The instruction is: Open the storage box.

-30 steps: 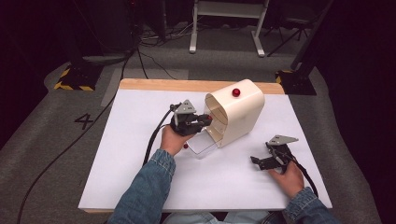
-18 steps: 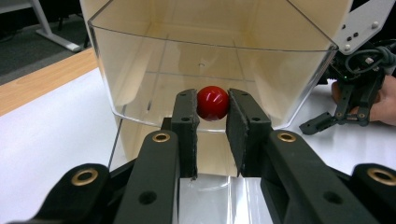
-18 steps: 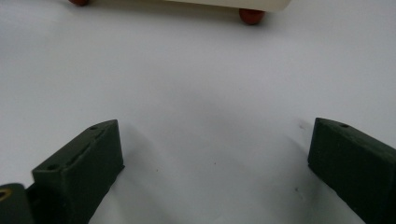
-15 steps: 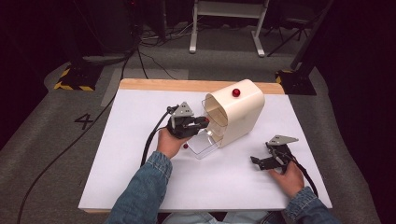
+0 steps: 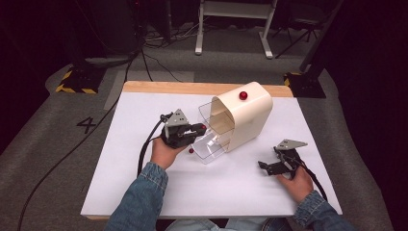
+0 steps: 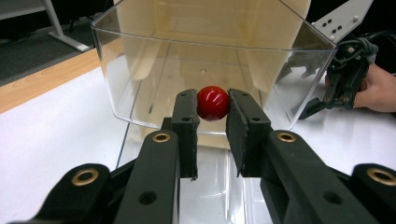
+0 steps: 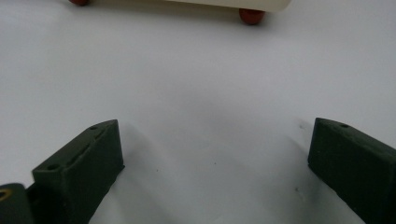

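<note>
Red knob (image 6: 213, 103) between left jaws.

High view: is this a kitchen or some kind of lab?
Probably a lab or recording studio, not a kitchen: a white-topped table on grey carpet, taped floor markings, cables and equipment stands behind it.

Two grippers are showing: the left gripper (image 5: 198, 128) and the right gripper (image 5: 263, 166). Three red balls are showing: one (image 6: 213, 103) between the left gripper's jaws, one (image 5: 191, 150) lying on the white table (image 5: 120, 159), one (image 5: 243, 95) sitting atop the single cream box (image 5: 248, 120). One clear drawer (image 5: 211, 139) is sticking out.
</note>
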Available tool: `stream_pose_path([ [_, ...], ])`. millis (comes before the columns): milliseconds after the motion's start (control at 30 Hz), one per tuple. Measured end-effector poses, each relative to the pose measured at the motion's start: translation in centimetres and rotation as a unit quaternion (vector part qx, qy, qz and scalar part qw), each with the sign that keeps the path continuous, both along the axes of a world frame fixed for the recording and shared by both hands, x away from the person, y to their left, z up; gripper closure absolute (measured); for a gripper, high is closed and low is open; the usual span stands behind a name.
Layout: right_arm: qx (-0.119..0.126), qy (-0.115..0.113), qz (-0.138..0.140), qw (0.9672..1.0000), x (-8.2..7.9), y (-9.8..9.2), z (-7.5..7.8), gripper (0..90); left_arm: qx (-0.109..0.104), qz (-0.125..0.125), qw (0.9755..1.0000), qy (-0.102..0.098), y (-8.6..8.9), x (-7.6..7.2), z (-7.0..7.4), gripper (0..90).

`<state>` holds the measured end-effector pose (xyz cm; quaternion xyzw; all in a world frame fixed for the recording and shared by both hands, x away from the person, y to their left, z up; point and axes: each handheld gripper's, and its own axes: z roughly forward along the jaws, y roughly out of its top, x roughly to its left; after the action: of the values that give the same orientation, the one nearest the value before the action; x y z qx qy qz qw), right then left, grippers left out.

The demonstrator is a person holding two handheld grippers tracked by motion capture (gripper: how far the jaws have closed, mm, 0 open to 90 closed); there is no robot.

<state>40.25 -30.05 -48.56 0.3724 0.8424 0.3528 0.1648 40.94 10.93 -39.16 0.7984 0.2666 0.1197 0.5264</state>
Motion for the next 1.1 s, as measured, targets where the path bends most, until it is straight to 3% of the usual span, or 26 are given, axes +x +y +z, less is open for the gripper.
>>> stream_pose_path([
  [500, 0.000, 0.000, 0.000, 1.0000, 0.0, 0.0, 0.0, 3.3, 0.001, 0.004, 1.0000, -0.002, 2.1, -1.5, -0.5, 73.8],
  [700, 0.000, 0.000, 0.000, 1.0000, 0.0, 0.0, 0.0, 3.3, -0.001, -0.001, 1.0000, 0.007, 2.2, -1.4, -0.8, 73.5],
  [767, 0.000, 0.000, 0.000, 1.0000, 0.0, 0.0, 0.0, 3.3, 0.011, 0.001, 0.9999, 0.005, 2.2, -1.5, -0.8, 73.1],
  [967, 0.000, 0.000, 0.000, 1.0000, 0.0, 0.0, 0.0, 3.3, -0.004, 0.001, 0.9999, 0.010, 2.7, -2.0, -1.2, 64.6],
  [1100, 0.001, 0.000, 0.000, 1.0000, 0.0, 0.0, 0.0, 3.3, -0.003, 0.007, 0.9999, 0.014, 3.2, -2.2, -1.4, 62.1],
])
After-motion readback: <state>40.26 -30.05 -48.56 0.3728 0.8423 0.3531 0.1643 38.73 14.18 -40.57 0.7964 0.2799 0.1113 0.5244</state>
